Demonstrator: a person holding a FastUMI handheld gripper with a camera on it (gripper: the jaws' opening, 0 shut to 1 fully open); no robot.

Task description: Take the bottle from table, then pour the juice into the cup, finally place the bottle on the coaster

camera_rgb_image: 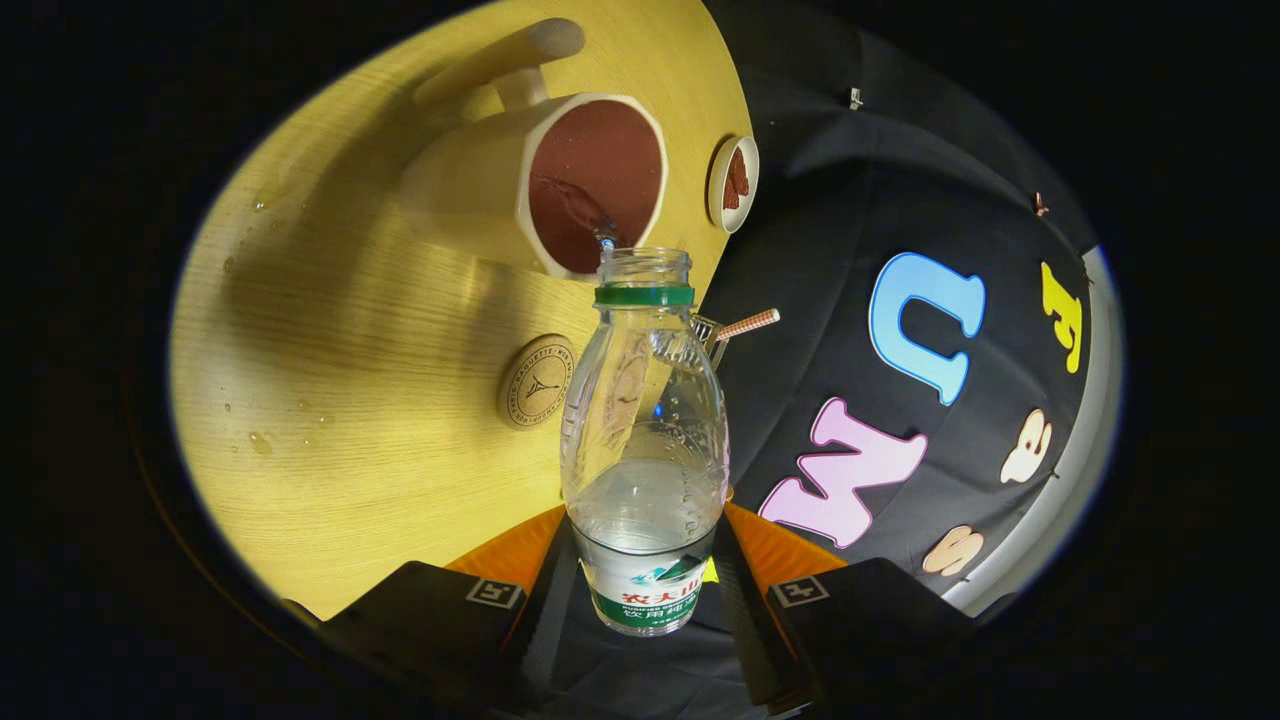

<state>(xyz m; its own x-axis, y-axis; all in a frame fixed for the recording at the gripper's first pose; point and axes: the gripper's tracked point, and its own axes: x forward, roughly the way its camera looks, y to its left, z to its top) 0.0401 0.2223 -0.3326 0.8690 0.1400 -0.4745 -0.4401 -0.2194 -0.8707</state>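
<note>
As the view rolled steeply to one side, the pale wooden table (330, 420) took up most of the space beyond my fingers, its grain dotted with a few water droplets (259, 441). Behind it hung the booth's black cloth wall (900, 200).

On the table stood the cream mug (480, 190), a faceted one with a thick handle and a reddish-brown inside, its open mouth turned towards me. My gripper (645, 590) was clamped on the clear plastic water bottle (645, 440), both fingers pressing its labelled lower body from either side, so that the bottle stood up between them and reached out ahead. The bottle had no cap; a green ring circled its neck, and its open mouth sat right at the near rim of the mug. A thin trickle left the mouth and a small splash showed on the mug's inner wall. Clear liquid remained in the part of the bottle nearest my fingers.

Just beside the bottle's shoulder, on the table, lay the round cork coaster (535, 382), stamped with a dark emblem and apart from the mug. Farther off, near the table's edge, sat a small white dish (733, 183) with something brown in it.
</note>
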